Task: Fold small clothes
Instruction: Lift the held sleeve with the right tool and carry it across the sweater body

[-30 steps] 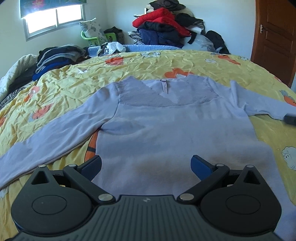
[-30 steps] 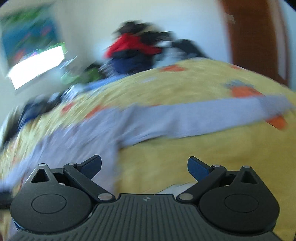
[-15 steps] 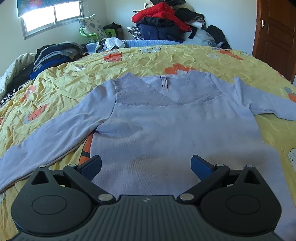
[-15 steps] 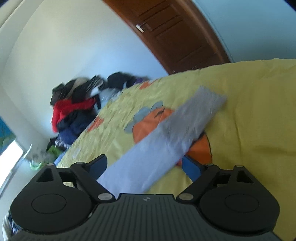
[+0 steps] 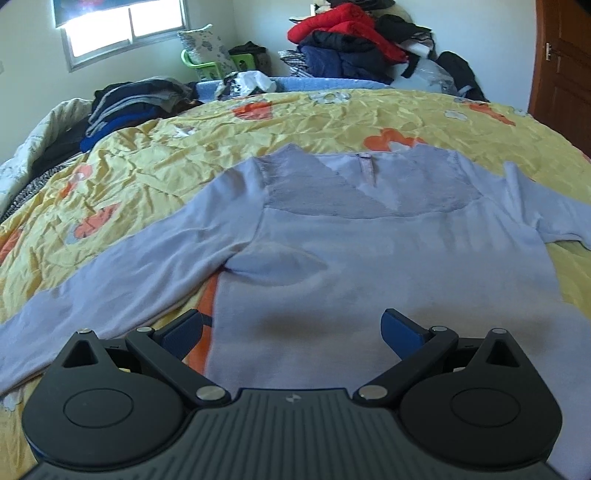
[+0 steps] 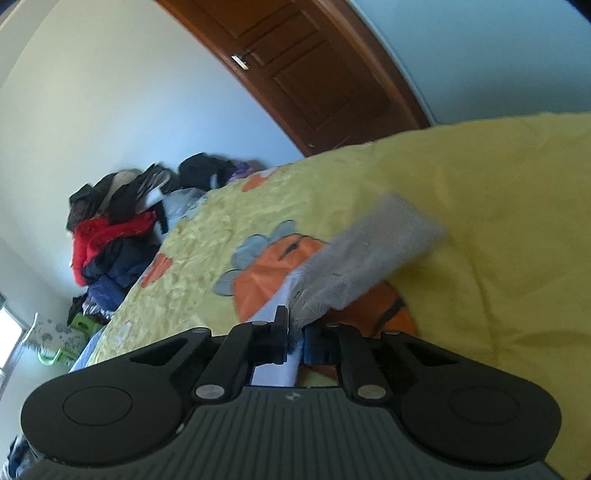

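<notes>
A pale lilac long-sleeved sweater (image 5: 369, 251) lies flat, front up, on the yellow patterned bedcover (image 5: 147, 166), both sleeves spread out. My left gripper (image 5: 291, 332) hovers open over the sweater's lower body near its left edge, with nothing between its blue pads. In the right wrist view the sweater's sleeve end (image 6: 369, 254) lies across an orange print on the cover. My right gripper (image 6: 295, 332) is closing, and its pads pinch the sleeve cloth just short of the cuff.
A heap of jackets, red on top (image 5: 343, 33), sits past the far end of the bed. Stacked dark clothes (image 5: 129, 103) lie at the far left. A green stool (image 5: 207, 66) stands under the window (image 5: 122, 26). A brown door (image 6: 314, 74) is to the right.
The right gripper swung to the sleeve end, rolled, and its wide jaws came together on the cloth. The left gripper drifted slightly left over the sweater, still open.
</notes>
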Action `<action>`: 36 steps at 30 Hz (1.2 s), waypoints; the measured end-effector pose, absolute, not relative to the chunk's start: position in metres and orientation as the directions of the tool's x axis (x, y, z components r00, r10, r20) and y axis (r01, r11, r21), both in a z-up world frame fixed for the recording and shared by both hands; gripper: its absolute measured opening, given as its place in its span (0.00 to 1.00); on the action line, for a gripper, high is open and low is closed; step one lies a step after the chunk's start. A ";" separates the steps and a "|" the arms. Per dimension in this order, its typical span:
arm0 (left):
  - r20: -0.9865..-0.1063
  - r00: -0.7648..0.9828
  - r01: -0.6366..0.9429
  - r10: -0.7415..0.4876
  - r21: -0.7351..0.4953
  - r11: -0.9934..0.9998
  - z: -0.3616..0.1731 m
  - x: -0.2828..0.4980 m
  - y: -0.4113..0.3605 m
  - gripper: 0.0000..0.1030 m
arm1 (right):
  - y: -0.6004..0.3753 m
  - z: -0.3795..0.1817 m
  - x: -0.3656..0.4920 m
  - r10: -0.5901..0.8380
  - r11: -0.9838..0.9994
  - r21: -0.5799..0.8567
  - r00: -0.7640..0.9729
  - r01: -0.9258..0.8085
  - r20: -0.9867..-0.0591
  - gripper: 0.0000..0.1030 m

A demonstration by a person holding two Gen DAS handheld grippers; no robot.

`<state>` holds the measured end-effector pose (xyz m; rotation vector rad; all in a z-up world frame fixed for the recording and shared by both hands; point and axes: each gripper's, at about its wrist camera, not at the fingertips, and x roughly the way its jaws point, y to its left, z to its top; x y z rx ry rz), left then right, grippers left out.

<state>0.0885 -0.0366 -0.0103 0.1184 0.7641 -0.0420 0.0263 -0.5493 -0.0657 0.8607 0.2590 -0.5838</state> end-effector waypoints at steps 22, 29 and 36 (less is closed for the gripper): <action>-0.672 0.738 0.015 0.070 0.120 0.993 -0.014 0.090 -0.012 1.00 | -0.382 0.003 0.088 -0.001 0.774 0.591 0.933 0.229 -0.360 0.11; -0.683 0.726 0.003 0.076 0.114 0.993 -0.019 0.093 -0.005 1.00 | -0.334 0.006 0.099 0.102 0.787 0.596 0.919 0.159 -0.381 0.11; -0.677 0.732 0.003 0.076 0.115 0.993 -0.020 0.090 0.001 1.00 | -0.298 0.010 0.114 0.163 0.798 0.592 0.905 0.114 -0.393 0.11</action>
